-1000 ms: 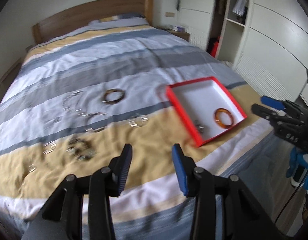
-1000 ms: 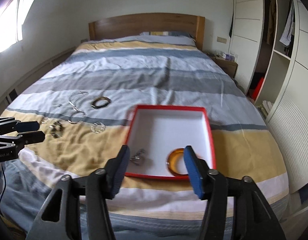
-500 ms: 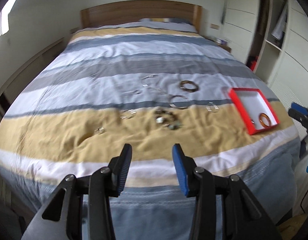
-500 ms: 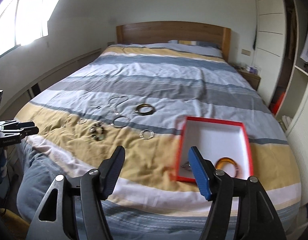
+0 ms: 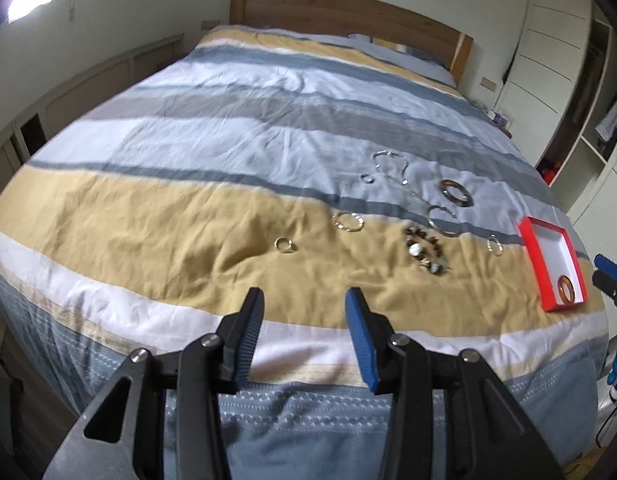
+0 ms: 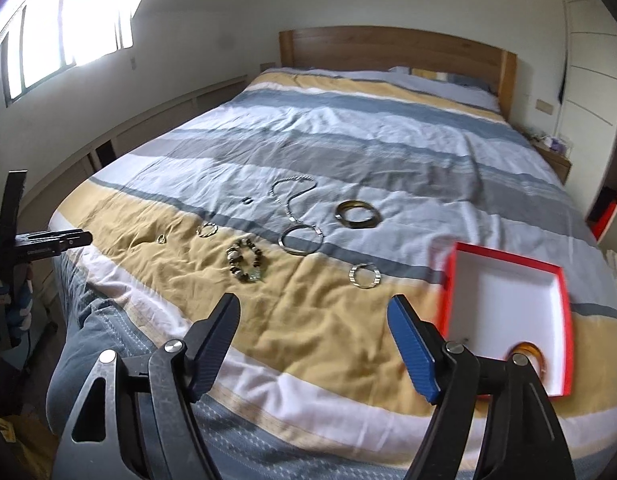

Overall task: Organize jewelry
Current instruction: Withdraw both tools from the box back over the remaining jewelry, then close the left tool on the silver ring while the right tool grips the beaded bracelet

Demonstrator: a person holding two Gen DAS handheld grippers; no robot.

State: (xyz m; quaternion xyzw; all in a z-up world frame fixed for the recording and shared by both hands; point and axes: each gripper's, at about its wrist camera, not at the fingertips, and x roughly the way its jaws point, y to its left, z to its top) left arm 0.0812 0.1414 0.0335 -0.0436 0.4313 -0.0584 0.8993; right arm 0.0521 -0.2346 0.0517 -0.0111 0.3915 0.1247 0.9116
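Still, most of the jewelry lies loose on the striped yellow, white and grey duvet [image 6: 308,320]: a chunky brown-and-pale beaded bracelet [image 6: 245,262], a thin silver bangle [image 6: 301,239], a small silver link ring [image 6: 365,275], a dark tortoiseshell bangle [image 6: 357,213]. Only an amber bangle [image 5: 565,293] sits in the shallow red-rimmed white box [image 6: 508,256] near the bed's edge. My left gripper [image 5: 304,340] hangs apart, empty; my right gripper [image 6: 312,340] is opening, nothing between its jaws. I reckon thin rings could sink into soft folds, and my fingers might pinch cloth or nudge the box off.
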